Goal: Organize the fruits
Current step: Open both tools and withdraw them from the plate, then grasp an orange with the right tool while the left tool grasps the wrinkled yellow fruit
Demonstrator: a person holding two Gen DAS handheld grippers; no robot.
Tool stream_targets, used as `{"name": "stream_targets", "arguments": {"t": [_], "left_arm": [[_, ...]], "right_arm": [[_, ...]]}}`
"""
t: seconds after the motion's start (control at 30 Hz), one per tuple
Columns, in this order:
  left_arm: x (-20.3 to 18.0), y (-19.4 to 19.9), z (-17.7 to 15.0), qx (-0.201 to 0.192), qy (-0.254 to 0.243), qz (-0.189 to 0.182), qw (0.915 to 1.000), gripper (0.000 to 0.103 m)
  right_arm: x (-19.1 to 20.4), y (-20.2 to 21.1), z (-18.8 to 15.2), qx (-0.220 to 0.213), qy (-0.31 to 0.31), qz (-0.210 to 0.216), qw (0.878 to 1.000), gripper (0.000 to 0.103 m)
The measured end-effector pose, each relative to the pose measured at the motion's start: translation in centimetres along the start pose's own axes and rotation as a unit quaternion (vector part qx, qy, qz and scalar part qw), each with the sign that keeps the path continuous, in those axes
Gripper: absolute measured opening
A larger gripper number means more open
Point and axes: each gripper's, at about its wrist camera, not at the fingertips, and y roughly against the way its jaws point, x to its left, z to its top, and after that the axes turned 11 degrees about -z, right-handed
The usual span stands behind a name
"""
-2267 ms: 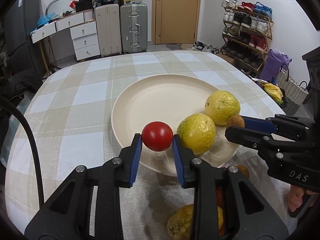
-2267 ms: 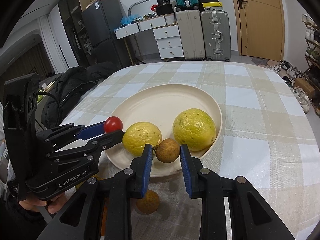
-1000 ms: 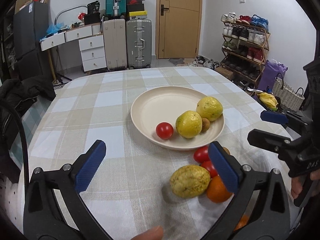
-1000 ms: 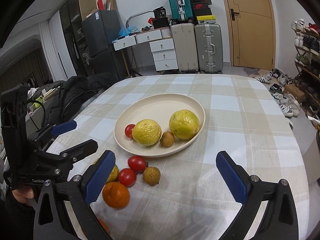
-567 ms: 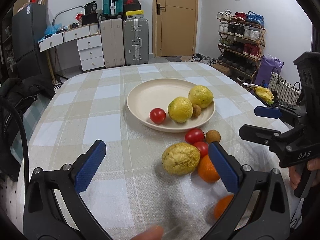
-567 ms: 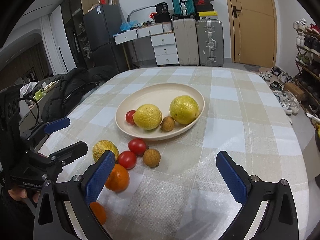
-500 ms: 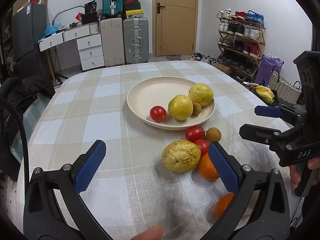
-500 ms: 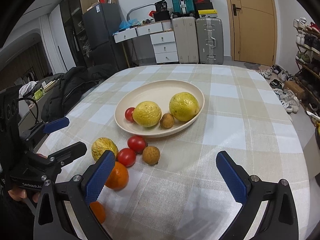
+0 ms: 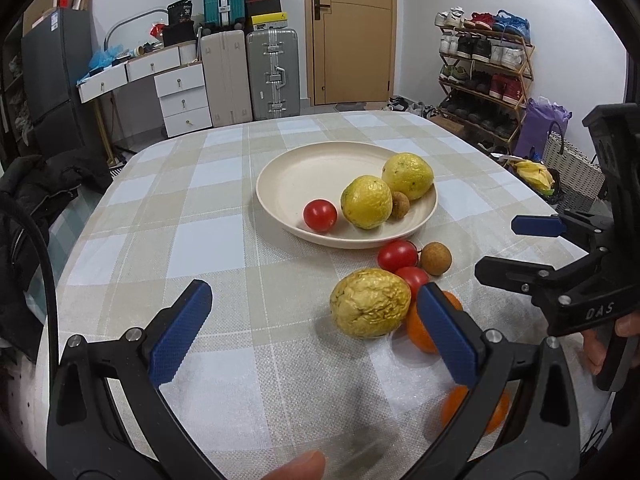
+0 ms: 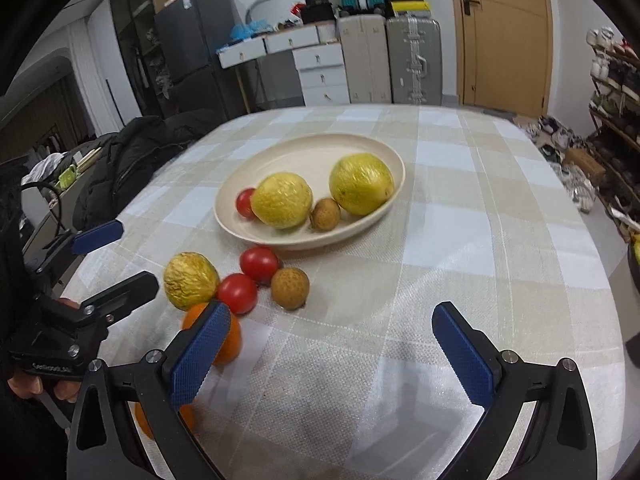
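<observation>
- The desk [image 9: 160, 208] is the biggest thing here, round-ish with a beige and white checked cloth over it.
- The cream plate [image 9: 288, 176] sits about mid-desk. It's got two yellow fruits in it [image 9: 366, 207] [image 9: 408, 176], a small brown longan [image 9: 400, 204] tucked between them at the front, and one red tomato [image 9: 320, 216] to their left.
- The left gripper [image 9: 316, 332] has its blue fingers spread wide with nothing in them, low over the near part of the desk. The wrinkled yellow fruit [image 9: 370, 303] lies between the finger tips, nearer the right-hand one.
- The right gripper [image 10: 332, 354] is wide open too and empty, over bare cloth to the right of the loose fruit.
- The loose pile on the cloth just in front of the plate: that wrinkled yellow fruit, an orange [image 10: 234, 340] partly hidden behind a finger, and a second orange [image 9: 496, 412] nearer the desk edge.
- Smallest bits: two tomatoes [image 10: 259, 264] [image 10: 237, 293] touching each other, and a brown longan [image 10: 290, 288] right beside them.
</observation>
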Motion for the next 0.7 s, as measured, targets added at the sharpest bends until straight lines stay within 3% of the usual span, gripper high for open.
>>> {"name": "stream_targets", "arguments": {"t": [0.17, 0.6, 0.7], "left_arm": [[0.4, -0.5, -0.1, 0.009, 0.003, 0.0, 1.0, 0.102], [2.2, -0.6, 0.5, 0.015, 0.015, 0.008, 0.9997, 0.102], [2.6, -0.5, 0.5, 0.013, 0.02, 0.008, 0.9997, 0.102]], "right_arm": [[-0.2, -0.6, -0.4, 0.018, -0.01, 0.025, 0.999, 0.103], [3.9, -0.2, -0.9, 0.027, 0.038, 0.075, 0.996, 0.102], [4.6, -0.5, -1.2, 0.031, 0.044, 0.087, 0.995, 0.096]]}}
